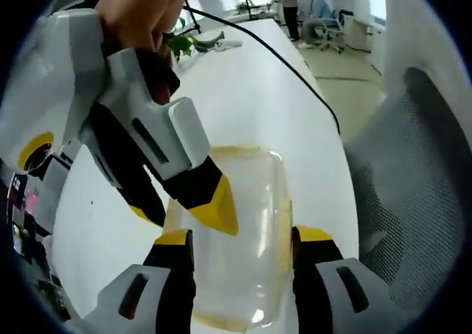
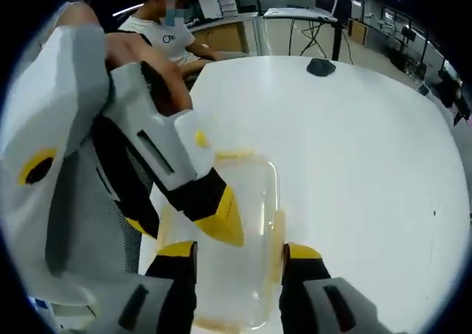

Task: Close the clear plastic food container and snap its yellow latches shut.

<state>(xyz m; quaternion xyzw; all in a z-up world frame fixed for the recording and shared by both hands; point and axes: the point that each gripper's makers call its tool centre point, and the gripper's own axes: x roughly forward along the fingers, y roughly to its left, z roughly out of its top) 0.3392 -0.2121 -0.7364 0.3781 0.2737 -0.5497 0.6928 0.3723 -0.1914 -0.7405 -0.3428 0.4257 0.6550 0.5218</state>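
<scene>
Both own jaws in the left gripper view rise spread, the left gripper (image 1: 242, 239) straddling the clear container (image 1: 243, 231) on the white table (image 1: 243, 91). From the left, the right gripper (image 1: 193, 209) reaches in, yellow tips at the container's near edge; whether they touch is hard to tell. In the right gripper view, the right gripper (image 2: 240, 251) likewise stands spread around the container (image 2: 240, 223), the left gripper (image 2: 188, 223) entering from the left.
</scene>
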